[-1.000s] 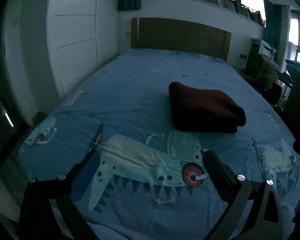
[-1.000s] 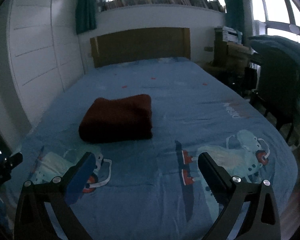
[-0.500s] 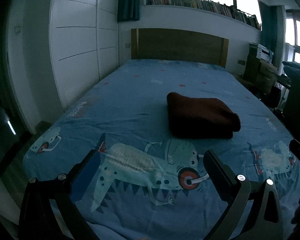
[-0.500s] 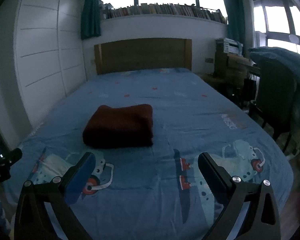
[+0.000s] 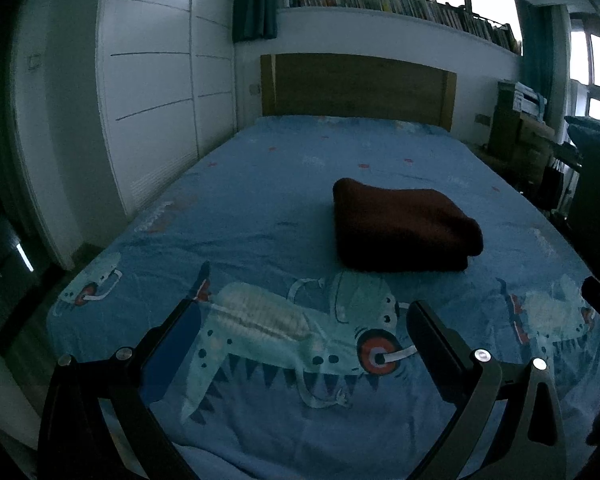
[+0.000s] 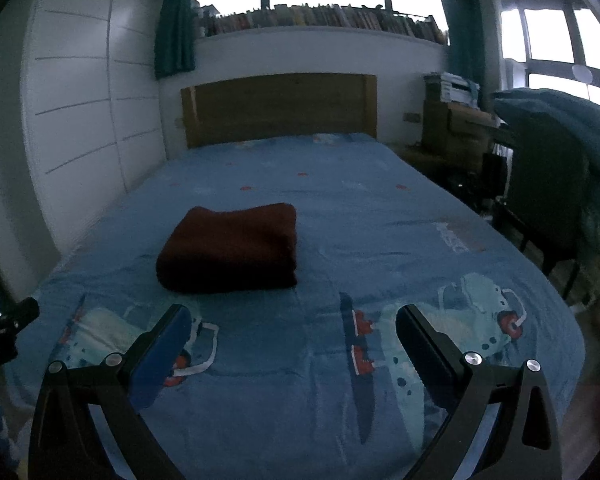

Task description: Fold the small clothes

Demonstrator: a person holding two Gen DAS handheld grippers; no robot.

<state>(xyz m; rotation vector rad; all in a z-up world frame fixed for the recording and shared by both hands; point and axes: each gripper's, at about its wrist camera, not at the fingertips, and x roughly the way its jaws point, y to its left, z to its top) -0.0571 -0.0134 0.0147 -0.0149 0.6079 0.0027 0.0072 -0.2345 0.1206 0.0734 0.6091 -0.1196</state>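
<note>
Change: I've pulled both grippers up/back vs 1 s ago; garment (image 5: 404, 228) sits further off on bed (image 5: 260, 184).
L gripper (image 5: 300, 320): wide, empty.
R gripper (image 6: 292, 320): wide, empty.
Meaning: fold looks done imo.

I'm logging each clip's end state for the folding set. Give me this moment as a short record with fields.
garment: dark red cloth, folded into a thick rectangle
location: on the blue cartoon-print bedsheet, about mid-bed
left gripper: open, empty, above the sheet's near part, clear of the cloth
right gripper: open, empty, also short of the cloth
contact with garment: none
background: wooden headboard
</note>
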